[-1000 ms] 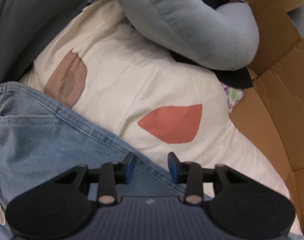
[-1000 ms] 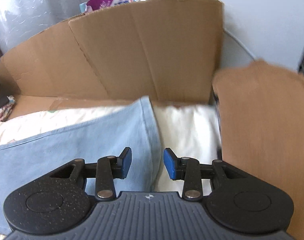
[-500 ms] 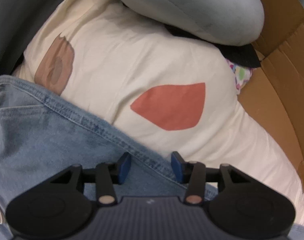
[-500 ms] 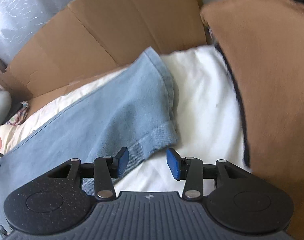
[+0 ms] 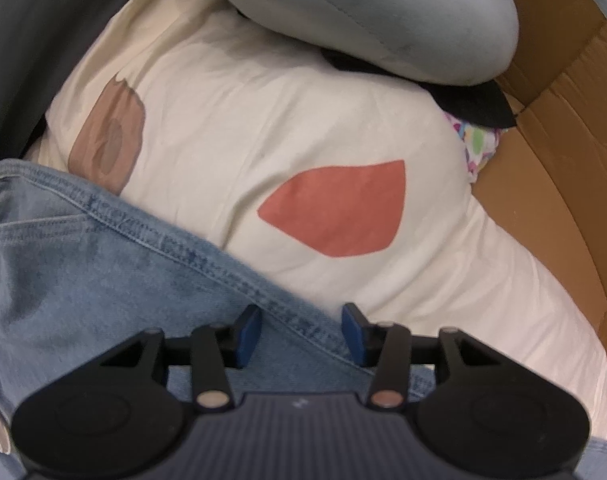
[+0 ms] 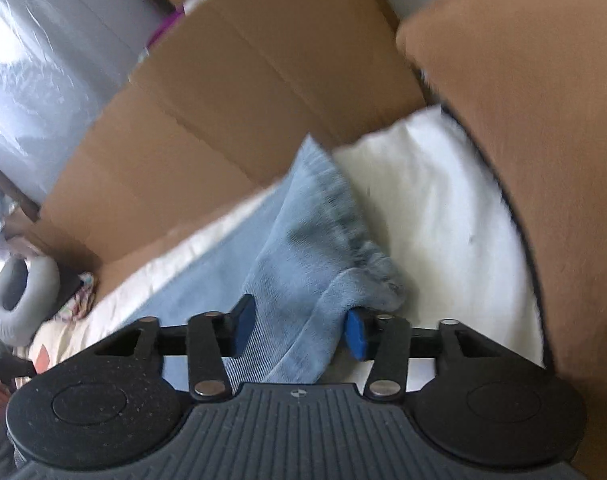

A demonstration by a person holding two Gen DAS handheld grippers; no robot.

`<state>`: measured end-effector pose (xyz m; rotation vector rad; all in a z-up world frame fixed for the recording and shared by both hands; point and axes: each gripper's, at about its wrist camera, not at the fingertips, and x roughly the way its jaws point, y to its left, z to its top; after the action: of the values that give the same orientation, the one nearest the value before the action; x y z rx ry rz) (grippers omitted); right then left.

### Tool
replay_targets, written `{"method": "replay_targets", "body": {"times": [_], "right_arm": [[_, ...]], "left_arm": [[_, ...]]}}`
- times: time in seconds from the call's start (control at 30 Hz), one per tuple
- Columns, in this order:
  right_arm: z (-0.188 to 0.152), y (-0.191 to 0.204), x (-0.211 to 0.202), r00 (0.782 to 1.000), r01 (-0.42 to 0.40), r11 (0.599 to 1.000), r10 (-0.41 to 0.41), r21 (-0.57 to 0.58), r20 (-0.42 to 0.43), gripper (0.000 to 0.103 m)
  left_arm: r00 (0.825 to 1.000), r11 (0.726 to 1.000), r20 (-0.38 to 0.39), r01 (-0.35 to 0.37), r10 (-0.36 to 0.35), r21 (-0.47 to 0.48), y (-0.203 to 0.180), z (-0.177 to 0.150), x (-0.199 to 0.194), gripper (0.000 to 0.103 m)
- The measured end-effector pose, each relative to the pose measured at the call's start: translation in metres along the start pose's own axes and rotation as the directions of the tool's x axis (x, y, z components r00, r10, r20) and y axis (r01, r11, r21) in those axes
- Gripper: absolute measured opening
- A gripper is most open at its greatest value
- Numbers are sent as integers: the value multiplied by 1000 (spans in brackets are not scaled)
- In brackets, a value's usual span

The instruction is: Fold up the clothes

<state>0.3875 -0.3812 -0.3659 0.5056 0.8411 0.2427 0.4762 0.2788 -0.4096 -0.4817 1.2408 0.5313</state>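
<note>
Light blue jeans (image 5: 83, 280) lie on a cream sheet (image 5: 283, 120) printed with a red patch (image 5: 339, 208) and a brown patch (image 5: 107, 148). My left gripper (image 5: 301, 336) is open, hovering low over the stitched edge of the jeans, which runs between its fingers. In the right wrist view the trouser leg (image 6: 311, 240) stretches away, its hem bunched up. My right gripper (image 6: 299, 332) is open with that leg end lying between its blue pads (image 6: 355, 338).
A grey neck pillow (image 5: 363, 12) and dark cloth (image 5: 475, 100) lie at the sheet's far end. Cardboard walls (image 5: 563, 160) (image 6: 243, 100) border the bed. A brown cushion (image 6: 523, 160) crowds the right side. Dark fabric (image 5: 31, 40) lies at the upper left.
My right gripper swung down and forward onto the leg end; the hem now sits bunched between its fingers. The left gripper shifted slightly forward along the seam and stays open.
</note>
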Motion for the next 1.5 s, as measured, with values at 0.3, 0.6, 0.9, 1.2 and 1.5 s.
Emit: {"method": "replay_targets", "body": {"times": [0.3, 0.6, 0.9, 1.2, 1.5], "right_arm": [[10, 7, -18, 990, 122, 992, -117, -46, 83, 3], [1, 12, -6, 957, 289, 945, -287, -152, 35, 4], [-2, 34, -28, 935, 355, 906, -349, -229, 69, 32], [-1, 42, -26, 957, 289, 918, -280, -272, 72, 39], [7, 59, -3, 973, 226, 894, -229, -386, 40, 39]], "left_arm": [[1000, 999, 8, -24, 24, 37, -6, -4, 1, 53], [999, 997, 15, -29, 29, 68, -5, -7, -6, 52], [989, 988, 143, 4, -27, 155, 1, 15, -56, 49], [983, 888, 183, -103, 22, 447, 21, 52, -72, 50], [970, 694, 202, -238, 134, 679, 56, 45, -43, 50]]}}
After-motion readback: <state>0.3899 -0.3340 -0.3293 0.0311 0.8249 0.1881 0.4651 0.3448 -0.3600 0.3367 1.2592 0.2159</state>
